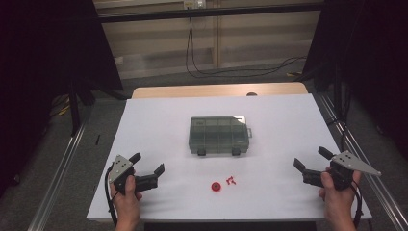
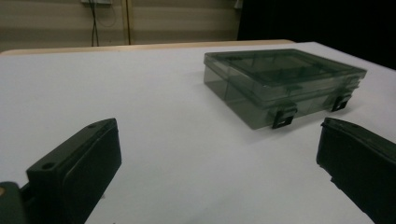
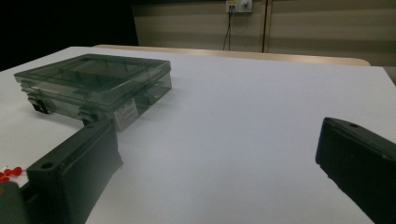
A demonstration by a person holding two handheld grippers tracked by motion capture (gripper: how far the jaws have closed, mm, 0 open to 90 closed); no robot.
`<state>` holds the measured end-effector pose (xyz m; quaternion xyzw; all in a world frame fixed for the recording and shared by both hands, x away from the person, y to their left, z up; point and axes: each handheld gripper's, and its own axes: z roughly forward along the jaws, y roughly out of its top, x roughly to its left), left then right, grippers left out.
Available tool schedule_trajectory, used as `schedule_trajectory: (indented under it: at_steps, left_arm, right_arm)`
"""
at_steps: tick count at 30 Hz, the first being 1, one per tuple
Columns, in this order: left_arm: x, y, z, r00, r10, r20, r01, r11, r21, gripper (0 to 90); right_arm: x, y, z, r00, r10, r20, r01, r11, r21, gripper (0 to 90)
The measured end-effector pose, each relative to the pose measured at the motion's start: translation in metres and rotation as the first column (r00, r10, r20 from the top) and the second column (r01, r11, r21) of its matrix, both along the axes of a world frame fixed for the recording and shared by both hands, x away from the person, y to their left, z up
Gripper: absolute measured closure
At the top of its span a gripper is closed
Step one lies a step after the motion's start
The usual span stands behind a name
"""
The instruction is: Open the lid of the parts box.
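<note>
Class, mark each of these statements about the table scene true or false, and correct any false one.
1. The compartment box has its lid closed. True.
2. The red round piece lies inside the box. False: it lies on the white table, nearer the person than the box.
3. The left gripper is open and holds nothing. True.
4. The right gripper is shut on the small red bits. False: it is open, and the bits lie apart from it on the table.

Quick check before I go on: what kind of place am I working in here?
Probably a lab recording booth rather than a home or shop: a white-covered table flanked by black curtains, metal framing rails along the floor, and a wall outlet with loose cables behind.
</note>
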<state>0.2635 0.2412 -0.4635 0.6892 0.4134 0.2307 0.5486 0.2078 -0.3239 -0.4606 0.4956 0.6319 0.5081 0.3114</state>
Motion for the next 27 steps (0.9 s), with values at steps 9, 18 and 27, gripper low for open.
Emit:
schedule_trajectory:
  at_steps: [9, 18, 27]
  left_arm:
    - [0.002, -0.020, 0.006, 0.9988, -0.048, -0.007, 0.048, 0.9967, 0.066, 0.0]
    - [0.008, -0.029, 0.008, 0.9964, -0.077, -0.036, 0.080, 0.9935, 0.081, 0.0]
    - [0.018, -0.039, 0.015, 0.9933, -0.102, -0.055, 0.107, 0.9906, 0.086, 0.0]
  right_arm:
    - [0.006, 0.004, 0.001, 0.9999, -0.001, -0.011, 0.001, 1.0000, -0.004, 0.0]
    - [0.013, 0.020, 0.005, 0.9989, 0.010, -0.047, -0.010, 0.9999, -0.006, 0.0]
    - [0.030, 0.032, 0.015, 0.9985, 0.023, -0.050, -0.024, 0.9994, -0.026, 0.0]
